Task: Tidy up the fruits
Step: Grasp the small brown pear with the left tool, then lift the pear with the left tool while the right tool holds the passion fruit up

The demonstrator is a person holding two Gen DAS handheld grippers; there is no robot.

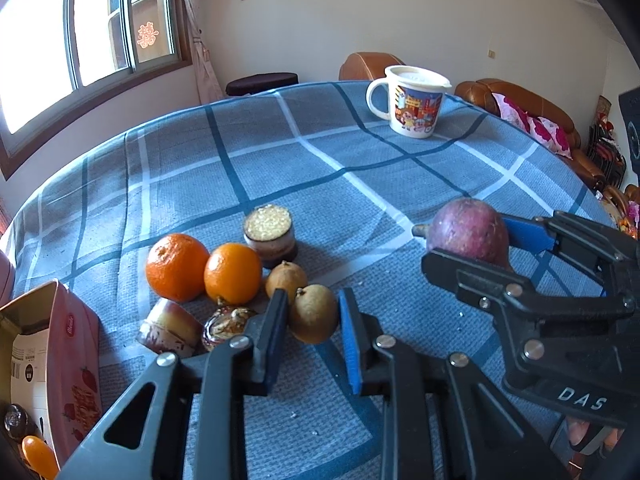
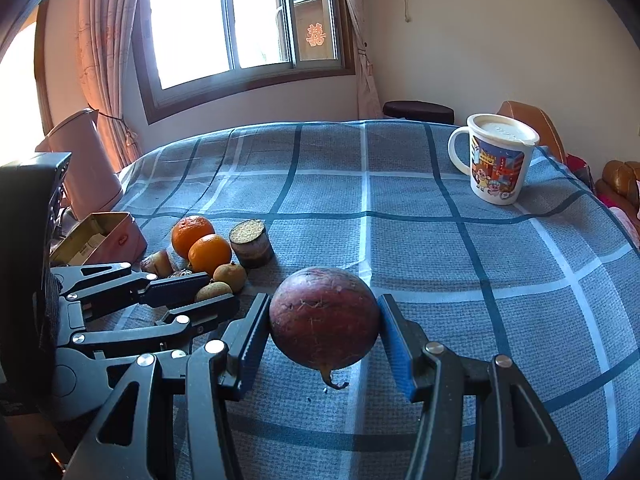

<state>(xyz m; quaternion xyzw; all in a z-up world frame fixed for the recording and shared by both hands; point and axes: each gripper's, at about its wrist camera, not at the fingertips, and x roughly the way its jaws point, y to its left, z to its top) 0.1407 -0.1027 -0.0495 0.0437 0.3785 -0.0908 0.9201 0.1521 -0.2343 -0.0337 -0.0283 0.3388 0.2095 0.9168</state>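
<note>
We see the left gripper clenched on a brown fruit; the right gripper grasps a purple root over the desk.

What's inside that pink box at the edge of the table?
The pink box is open on its side. Inside show a white printed label on its wall, a dark round thing and a small orange fruit. The rest is hidden.

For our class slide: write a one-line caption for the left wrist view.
Left gripper shut on a small brown fruit; right gripper holds a purple fruit.
</note>
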